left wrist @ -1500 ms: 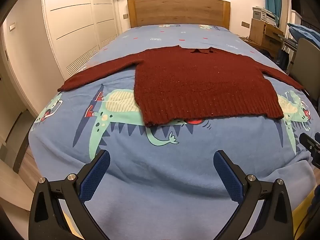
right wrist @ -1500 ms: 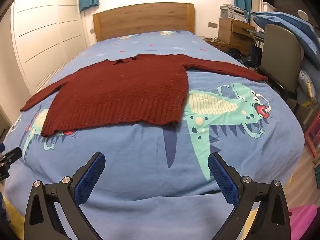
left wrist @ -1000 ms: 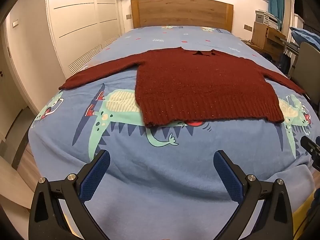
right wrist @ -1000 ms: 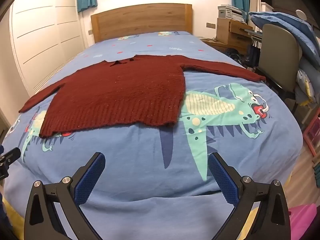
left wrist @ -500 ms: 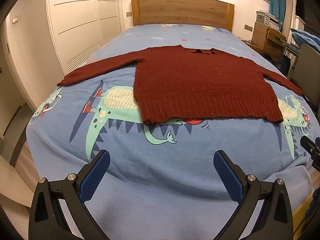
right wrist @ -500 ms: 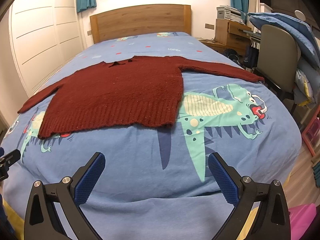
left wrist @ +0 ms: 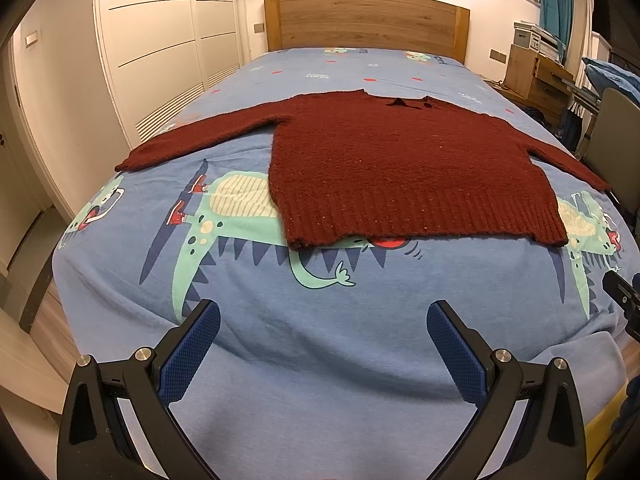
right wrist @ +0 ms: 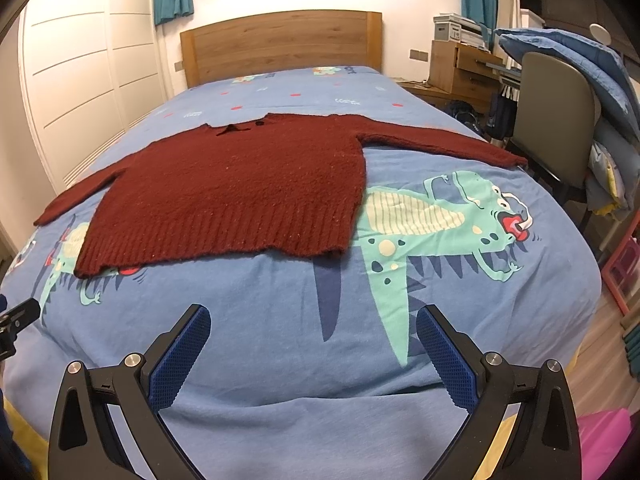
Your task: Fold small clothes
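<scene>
the dark red knitted sweater (left wrist: 400,168) is laid flat, sleeves spread, on the blue dinosaur-print bed cover (left wrist: 320,320). the left gripper (left wrist: 323,344) and right gripper (right wrist: 313,340) are held wide apart, empty, well short of it. the cover could be pinched with the hem.

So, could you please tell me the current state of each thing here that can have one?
Sweater: unfolded, flat on the bed, both sleeves spread out.
Left gripper: jaws open, empty, short of the sweater.
Right gripper: jaws open, empty, short of the sweater.
Bed cover: spread over the bed, slightly wrinkled near the foot.
</scene>
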{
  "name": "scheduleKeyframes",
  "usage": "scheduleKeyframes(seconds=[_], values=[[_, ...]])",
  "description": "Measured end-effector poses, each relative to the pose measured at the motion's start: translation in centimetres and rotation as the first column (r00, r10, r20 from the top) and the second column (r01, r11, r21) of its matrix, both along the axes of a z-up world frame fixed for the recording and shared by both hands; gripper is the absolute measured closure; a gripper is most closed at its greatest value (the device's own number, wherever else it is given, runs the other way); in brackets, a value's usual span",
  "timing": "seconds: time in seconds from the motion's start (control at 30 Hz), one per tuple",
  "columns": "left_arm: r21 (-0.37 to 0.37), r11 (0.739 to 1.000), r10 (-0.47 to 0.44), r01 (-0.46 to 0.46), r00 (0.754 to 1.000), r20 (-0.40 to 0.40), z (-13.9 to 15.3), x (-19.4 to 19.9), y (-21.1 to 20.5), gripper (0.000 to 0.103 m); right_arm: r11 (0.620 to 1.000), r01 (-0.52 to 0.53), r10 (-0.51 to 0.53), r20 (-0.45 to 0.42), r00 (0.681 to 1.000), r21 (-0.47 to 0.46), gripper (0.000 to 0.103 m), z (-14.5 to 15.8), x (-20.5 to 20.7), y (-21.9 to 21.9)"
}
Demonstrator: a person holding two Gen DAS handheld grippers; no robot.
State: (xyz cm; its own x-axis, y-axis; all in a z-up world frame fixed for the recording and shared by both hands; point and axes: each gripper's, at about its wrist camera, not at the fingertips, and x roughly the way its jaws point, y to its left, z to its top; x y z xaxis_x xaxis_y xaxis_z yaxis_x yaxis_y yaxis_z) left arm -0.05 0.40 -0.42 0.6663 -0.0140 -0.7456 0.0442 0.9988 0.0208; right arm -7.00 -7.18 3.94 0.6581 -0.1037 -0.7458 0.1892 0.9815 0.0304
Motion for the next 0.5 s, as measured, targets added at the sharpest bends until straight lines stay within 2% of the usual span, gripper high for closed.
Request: scheduleKeyframes(seconds=[0.5], values=[[-0.001, 1.0, 0.002, -0.002, 1.0, -0.002, -0.11, 0.1, 0.04, 0.001, 1.0, 0.006, -0.006, 0.004, 1.0, -0.002, 0.0, -0.01, 0.03, -0.13]])
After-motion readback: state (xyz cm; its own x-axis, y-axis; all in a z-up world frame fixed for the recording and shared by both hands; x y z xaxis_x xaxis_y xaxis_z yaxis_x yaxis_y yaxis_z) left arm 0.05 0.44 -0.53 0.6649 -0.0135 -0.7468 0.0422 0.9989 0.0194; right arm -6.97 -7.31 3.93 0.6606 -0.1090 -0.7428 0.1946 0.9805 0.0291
